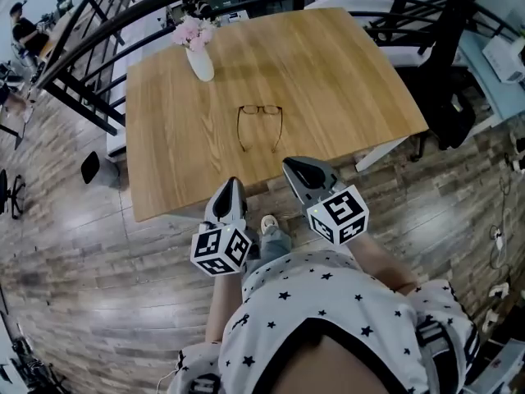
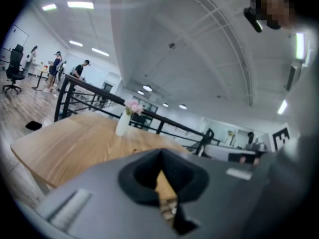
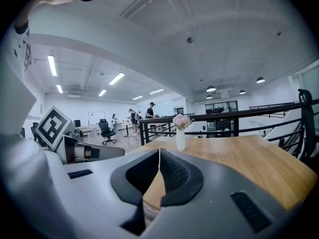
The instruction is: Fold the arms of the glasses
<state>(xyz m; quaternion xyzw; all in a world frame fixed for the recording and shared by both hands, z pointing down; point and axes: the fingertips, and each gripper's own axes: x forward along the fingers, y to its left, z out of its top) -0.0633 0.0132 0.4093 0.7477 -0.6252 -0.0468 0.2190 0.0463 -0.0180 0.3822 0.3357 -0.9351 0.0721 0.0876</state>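
A pair of thin dark-framed glasses [image 1: 260, 125] lies near the middle of the wooden table [image 1: 344, 80], both arms spread open and pointing toward the table's near edge. My left gripper [image 1: 233, 185] and right gripper [image 1: 294, 167] hover side by side at that near edge, short of the glasses and touching nothing. In the left gripper view the left gripper [image 2: 160, 156] has its jaws together with nothing between them. The right gripper [image 3: 159, 151] is likewise shut and empty. The glasses do not show in either gripper view.
A white vase of pink flowers [image 1: 197, 52] stands at the table's far left, and the vase [image 3: 180, 138] also shows ahead of the right gripper. Black railing [image 1: 90, 39] runs behind and left of the table. A small black object [image 1: 90, 167] lies on the plank floor.
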